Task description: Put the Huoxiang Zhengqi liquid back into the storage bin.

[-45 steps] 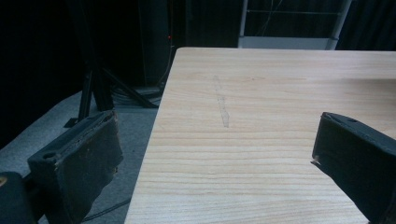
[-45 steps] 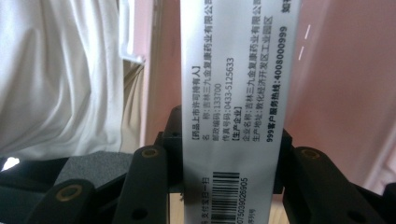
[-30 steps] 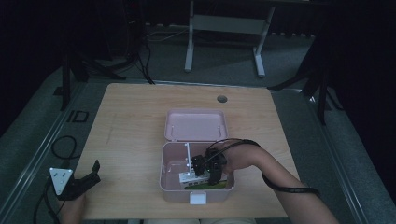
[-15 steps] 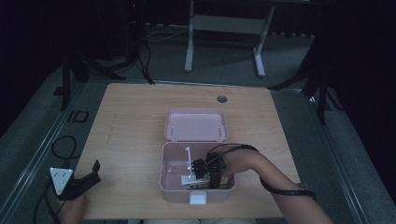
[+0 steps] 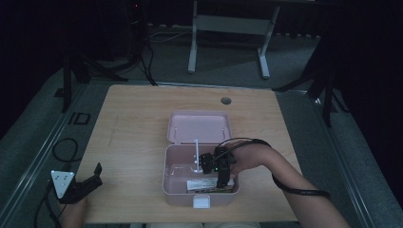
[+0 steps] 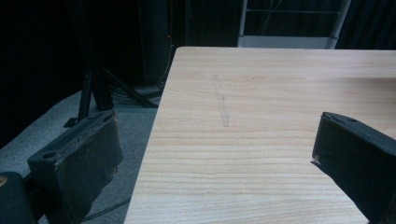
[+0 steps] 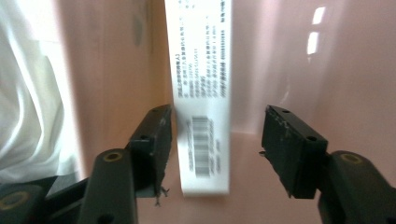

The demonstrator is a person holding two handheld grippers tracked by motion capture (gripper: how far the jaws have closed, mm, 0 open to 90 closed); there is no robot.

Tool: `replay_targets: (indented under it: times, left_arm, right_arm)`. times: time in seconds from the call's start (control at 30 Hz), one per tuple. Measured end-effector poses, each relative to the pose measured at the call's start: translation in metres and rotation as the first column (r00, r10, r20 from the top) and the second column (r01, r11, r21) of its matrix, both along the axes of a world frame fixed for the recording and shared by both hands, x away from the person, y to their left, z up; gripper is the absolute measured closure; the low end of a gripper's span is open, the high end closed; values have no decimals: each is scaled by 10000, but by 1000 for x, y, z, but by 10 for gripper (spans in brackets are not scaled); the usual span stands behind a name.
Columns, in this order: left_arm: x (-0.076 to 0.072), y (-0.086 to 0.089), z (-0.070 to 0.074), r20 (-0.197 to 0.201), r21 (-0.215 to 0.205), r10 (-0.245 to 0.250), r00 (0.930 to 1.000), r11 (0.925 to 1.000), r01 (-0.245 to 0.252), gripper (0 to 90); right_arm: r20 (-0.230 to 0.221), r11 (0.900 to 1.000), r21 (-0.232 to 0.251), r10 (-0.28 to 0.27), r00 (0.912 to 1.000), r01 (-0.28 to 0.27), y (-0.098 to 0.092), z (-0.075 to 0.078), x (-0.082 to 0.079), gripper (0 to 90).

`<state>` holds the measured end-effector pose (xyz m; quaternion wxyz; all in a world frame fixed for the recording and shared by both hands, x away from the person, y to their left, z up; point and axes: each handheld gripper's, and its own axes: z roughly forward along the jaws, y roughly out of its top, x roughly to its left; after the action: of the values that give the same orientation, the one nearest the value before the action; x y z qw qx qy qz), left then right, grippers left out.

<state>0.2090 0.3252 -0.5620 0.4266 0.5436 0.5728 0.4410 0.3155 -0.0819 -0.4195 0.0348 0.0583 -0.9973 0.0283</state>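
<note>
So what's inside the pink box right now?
Inside the pink box stand a thin white post and a white barcoded packet, which the open right gripper straddles. Something green lies along the front wall. The gripper and hand cover the right side.

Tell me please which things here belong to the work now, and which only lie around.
In use: pink box; white barcoded packet inside it; right gripper, open around that packet.

Idle: detached pink lid; left gripper, open over the table edge.
</note>
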Motion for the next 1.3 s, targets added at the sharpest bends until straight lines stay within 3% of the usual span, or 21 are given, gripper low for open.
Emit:
replay_targets:
  times: [0.07,0.1,0.23,0.3,0.37,0.43,0.53,0.7,0.97,1.1,1.2,1.3]
  left_arm:
    - [0,0,0,0,0,0,10000,10000,0,16]
    - [0,0,0,14,-24,9,10000,10000,-9,16]
    - [0,0,0,-18,0,-6,10000,10000,6,16]
    - [0,0,0,-11,0,-3,10000,10000,3,16]
    - [0,0,0,3,-16,8,10000,10000,-8,16]
    - [0,0,0,-6,-14,4,10000,10000,-4,16]
    - [0,0,0,9,-13,7,10000,10000,-7,16]
    - [0,0,0,35,-15,8,10000,10000,-8,16]
    - [0,0,0,33,6,1,10000,10000,-1,16]
    - [0,-1,0,27,-7,7,10000,10000,-7,16]
    - [0,-1,0,31,-18,5,10000,10000,-5,16]
    - [0,-1,0,23,-6,-5,10000,10000,5,16]
  right_arm:
    - [61,9999,113,-55,10000,54,-2,6,1,387]
    - [151,9985,494,-245,9996,237,-6,19,2,338]
    - [350,9912,1271,-425,9985,377,-17,41,3,278]
    - [246,9860,1587,-557,9981,511,-23,50,3,194]
    - [287,9774,1996,-773,9966,701,-30,59,5,181]
    - [640,9690,2349,-938,9935,763,-38,64,9,140]
    - [695,9555,2756,-1293,9892,1055,-51,69,15,139]
    - [821,9225,3576,-1859,9791,1452,-75,70,25,134]
    - [1088,8316,5102,-3155,9427,2194,-113,57,36,134]
    - [1164,7968,5523,-3650,9237,2452,-129,42,41,134]
    - [1272,7574,5924,-4247,8964,2747,-144,29,44,134]
    - [1299,7002,6426,-4998,8564,3112,-160,13,47,131]
